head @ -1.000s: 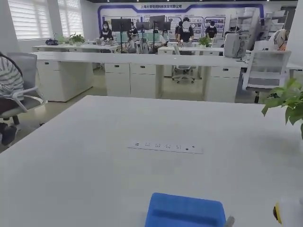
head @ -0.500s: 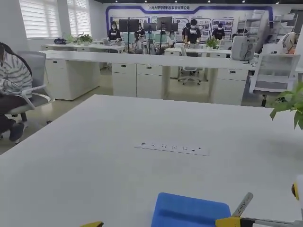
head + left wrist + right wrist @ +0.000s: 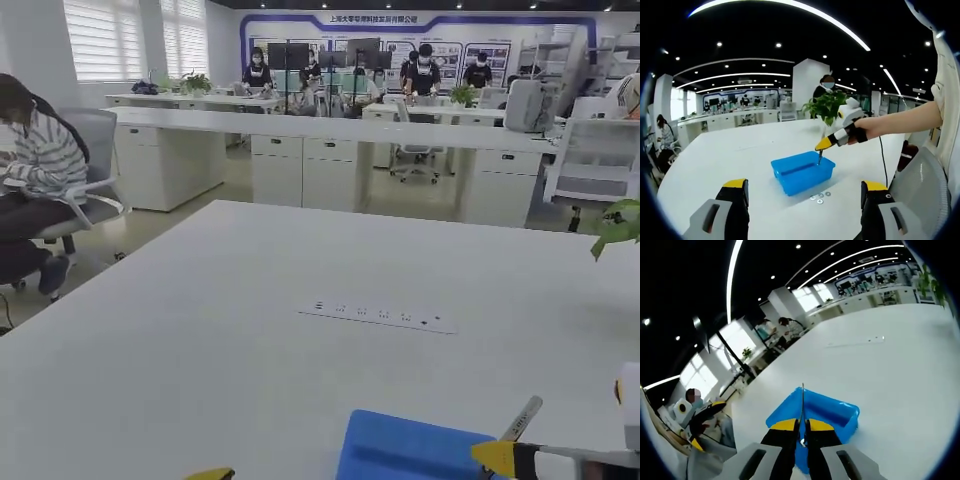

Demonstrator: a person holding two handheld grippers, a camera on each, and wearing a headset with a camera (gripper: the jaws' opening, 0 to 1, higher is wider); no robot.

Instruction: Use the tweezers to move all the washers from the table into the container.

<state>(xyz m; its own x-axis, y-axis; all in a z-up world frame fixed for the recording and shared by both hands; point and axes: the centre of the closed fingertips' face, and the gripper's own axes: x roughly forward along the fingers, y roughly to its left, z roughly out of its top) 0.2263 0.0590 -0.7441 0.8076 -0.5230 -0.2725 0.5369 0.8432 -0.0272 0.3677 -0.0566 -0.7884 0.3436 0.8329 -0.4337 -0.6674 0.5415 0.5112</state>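
Observation:
A blue container [image 3: 802, 172] stands on the white table, with several small washers [image 3: 820, 198] lying on the table just in front of it. My right gripper [image 3: 840, 136] is shut on metal tweezers [image 3: 819, 157], whose tips point down over the container's right part. In the right gripper view the tweezers [image 3: 802, 400] stick out between the closed yellow-tipped jaws of the right gripper [image 3: 801, 424], above the container [image 3: 832, 412]. My left gripper [image 3: 804, 186] is open, its jaws wide apart and holding nothing. In the head view the container [image 3: 420, 450] and tweezers [image 3: 522, 418] sit at the bottom edge.
A socket strip [image 3: 380, 316] is set into the table [image 3: 200, 330] beyond the container. A potted plant [image 3: 827, 106] stands at the table's far right. A person sits in a chair [image 3: 90, 190] at the left, and others work at desks farther back.
The head camera has swung left and down a little. The right gripper with the tweezers has come up beside the container, and a yellow jaw tip now shows at the lower left.

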